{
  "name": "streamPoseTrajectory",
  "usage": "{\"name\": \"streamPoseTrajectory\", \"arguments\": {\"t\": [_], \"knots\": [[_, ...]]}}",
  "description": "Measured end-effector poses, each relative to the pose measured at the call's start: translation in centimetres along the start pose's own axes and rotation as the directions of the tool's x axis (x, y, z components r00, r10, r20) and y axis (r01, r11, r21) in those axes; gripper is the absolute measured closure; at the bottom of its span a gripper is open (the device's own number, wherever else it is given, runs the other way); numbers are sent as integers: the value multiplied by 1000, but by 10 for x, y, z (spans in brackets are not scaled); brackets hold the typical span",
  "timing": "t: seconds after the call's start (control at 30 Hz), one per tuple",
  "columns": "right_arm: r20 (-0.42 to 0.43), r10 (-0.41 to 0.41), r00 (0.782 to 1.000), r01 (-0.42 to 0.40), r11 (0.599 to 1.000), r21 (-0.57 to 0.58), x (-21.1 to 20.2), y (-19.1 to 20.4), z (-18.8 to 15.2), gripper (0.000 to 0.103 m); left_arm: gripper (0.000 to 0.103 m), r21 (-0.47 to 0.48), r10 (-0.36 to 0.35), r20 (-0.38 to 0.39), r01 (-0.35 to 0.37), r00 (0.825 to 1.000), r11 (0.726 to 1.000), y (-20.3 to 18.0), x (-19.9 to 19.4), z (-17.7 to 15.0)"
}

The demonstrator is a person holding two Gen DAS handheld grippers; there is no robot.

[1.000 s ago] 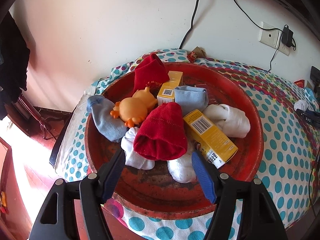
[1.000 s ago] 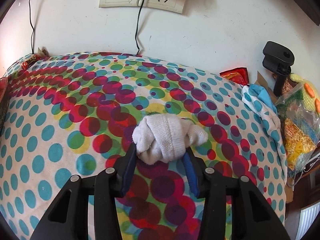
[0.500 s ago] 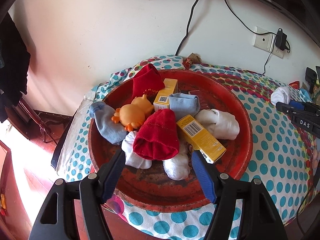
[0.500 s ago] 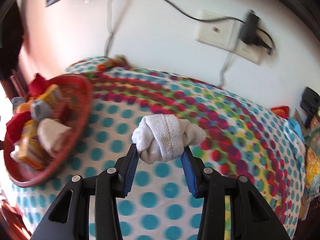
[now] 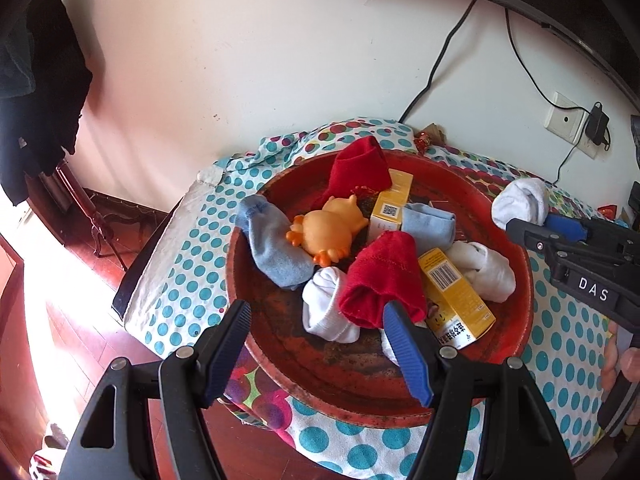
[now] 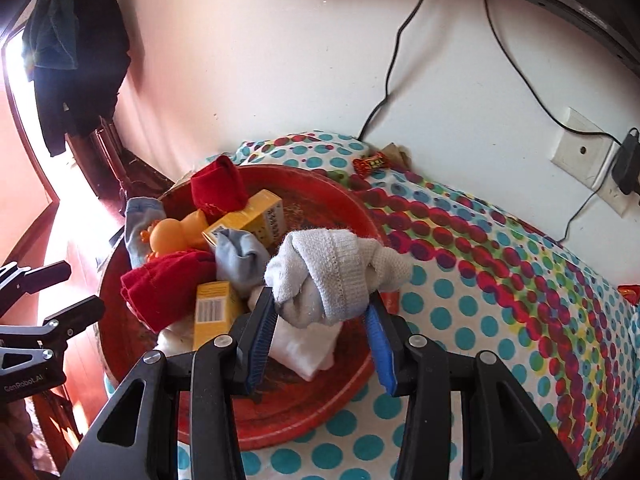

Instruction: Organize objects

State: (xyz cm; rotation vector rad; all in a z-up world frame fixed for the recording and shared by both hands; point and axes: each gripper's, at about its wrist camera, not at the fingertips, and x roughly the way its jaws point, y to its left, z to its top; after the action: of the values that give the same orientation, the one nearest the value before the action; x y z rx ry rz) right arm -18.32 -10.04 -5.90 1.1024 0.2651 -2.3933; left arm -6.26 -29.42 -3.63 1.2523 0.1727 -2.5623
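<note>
Red basin (image 6: 360,216) on the dotted cloth (image 6: 500,280), heaped with socks, yellow boxes and an orange toy (image 5: 326,230). Rolled white sock (image 6: 332,276) clamped in the right gripper (image 6: 320,320), hanging over the basin's right-hand half, long axis lying across the fingers (image 6: 262,332). Left gripper (image 5: 316,344) spread wide and empty at the basin's near rim, further from the sock; probably a release into the basin next.

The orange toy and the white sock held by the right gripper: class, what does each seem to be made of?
Orange toy: probably rubber or soft plastic, smooth with a slight sheen.
White sock: knitted fabric, matte and fuzzy, with a ribbed cuff, bunched between the pads of the right gripper.
</note>
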Motion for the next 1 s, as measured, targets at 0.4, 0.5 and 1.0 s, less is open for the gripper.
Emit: {"name": "streamPoseTrajectory", "arguments": {"t": [0.4,0.5,1.0], "knots": [[-60,30,998,-28,999,40,36,21,1,56,32,-30,-2,-32,1,999,1000,8,10,-2],[-53,17,998,-15,999,34,34,23,0,40,32,-24,4,-38,-5,999,1000,5,12,-3],[9,-27,1000,27,1000,-1,-16,31,-27,6,32,37,17,7,-18,1000,999,-22,3,-9]]}}
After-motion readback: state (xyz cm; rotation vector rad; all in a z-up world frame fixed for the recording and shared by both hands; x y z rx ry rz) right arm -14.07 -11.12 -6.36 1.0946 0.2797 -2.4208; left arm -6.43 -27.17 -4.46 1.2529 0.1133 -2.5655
